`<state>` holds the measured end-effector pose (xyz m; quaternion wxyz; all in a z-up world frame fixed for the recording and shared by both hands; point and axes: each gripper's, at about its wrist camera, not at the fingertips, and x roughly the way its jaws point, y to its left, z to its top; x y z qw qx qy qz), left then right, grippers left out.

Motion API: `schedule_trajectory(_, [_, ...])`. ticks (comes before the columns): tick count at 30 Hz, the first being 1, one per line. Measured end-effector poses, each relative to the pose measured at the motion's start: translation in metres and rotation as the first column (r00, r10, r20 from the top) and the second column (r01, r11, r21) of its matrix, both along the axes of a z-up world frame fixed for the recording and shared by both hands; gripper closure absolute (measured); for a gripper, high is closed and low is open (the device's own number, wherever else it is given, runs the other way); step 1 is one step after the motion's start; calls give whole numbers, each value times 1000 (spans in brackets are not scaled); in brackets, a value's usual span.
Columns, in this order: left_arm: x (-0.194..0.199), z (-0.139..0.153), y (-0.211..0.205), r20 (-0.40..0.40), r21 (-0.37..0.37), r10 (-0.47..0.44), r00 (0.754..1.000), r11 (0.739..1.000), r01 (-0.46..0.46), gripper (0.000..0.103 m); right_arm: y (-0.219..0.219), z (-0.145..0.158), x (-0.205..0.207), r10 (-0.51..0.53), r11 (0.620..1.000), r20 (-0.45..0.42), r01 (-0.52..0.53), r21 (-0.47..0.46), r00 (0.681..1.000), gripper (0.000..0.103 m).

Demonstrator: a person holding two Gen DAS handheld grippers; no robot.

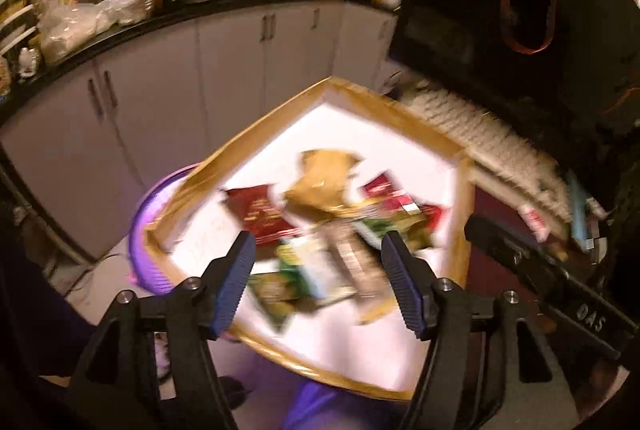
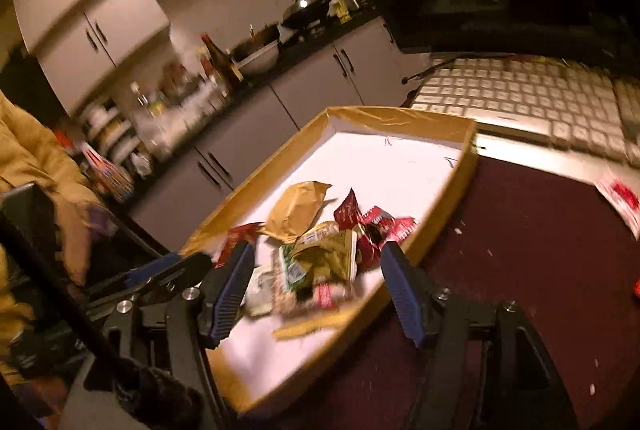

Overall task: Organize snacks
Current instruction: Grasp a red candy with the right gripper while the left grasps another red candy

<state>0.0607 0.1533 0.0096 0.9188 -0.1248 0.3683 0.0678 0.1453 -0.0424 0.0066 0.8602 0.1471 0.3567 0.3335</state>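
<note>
A shallow tray with a gold rim [image 1: 276,118] [image 2: 400,116] and white floor holds a pile of snack packets: a tan bag [image 1: 320,182] [image 2: 298,212], dark red packets [image 1: 260,214] [image 2: 384,228], and green and gold ones [image 1: 288,282] [image 2: 328,254]. My left gripper [image 1: 318,254] hangs open and empty above the pile. My right gripper [image 2: 318,262] is open and empty just above the near end of the pile. The left gripper also shows at the left of the right wrist view [image 2: 160,268]. The left view is motion-blurred.
A white keyboard [image 2: 520,98] [image 1: 472,126] lies behind the tray on a dark red surface [image 2: 520,250]. A purple basket [image 1: 148,230] sits left of the tray. Cabinets and a cluttered counter [image 1: 160,10] stand behind. A red-white packet [image 2: 624,202] lies at right.
</note>
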Motion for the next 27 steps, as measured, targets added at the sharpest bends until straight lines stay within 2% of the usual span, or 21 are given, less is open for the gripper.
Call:
schedule_trajectory(3, [-5,11,-21,55,-48,-85,995,995,88,34,-38,3,-18,-23,999,11,23,24,1000,36])
schedule_trajectory(5, [-8,16,-37,83,-68,-139,987,987,145,29,-59,0,-23,-31,999,-1,31,28,1000,36])
schedule_trajectory(8, [-5,16,-68,91,-114,-230,969,964,240,28,-97,-8,-30,-63,998,-25,64,22,998,36])
schedule_trajectory(13, [8,5,-124,48,-132,-345,937,928,348,28,-152,-16,-37,-168,985,-26,167,-45,985,36])
schedule_trajectory(14, [10,2,-134,36,-137,-361,932,922,363,28,-162,-18,-36,-194,980,-35,192,-53,980,38])
schedule_trajectory(16, [15,-5,-152,11,-158,-399,917,905,395,28,-181,-27,-36,-237,970,-62,234,-64,969,49])
schedule_trajectory(18, [19,-13,-174,-17,-167,-439,899,887,430,28,-194,-33,-40,-282,958,-80,276,-75,956,52])
schedule_trajectory(21, [22,-19,-196,-35,-166,-468,883,874,457,28,-209,-37,-46,-313,948,-88,305,-96,946,54])
schedule_trajectory(24, [27,-24,-213,-56,-183,-499,865,857,482,28,-223,-33,-51,-385,911,-54,370,-180,922,54])
schedule_trajectory(27, [30,-29,-229,-75,-175,-518,852,848,500,28,-249,-34,-43,-462,872,-59,441,-214,885,55])
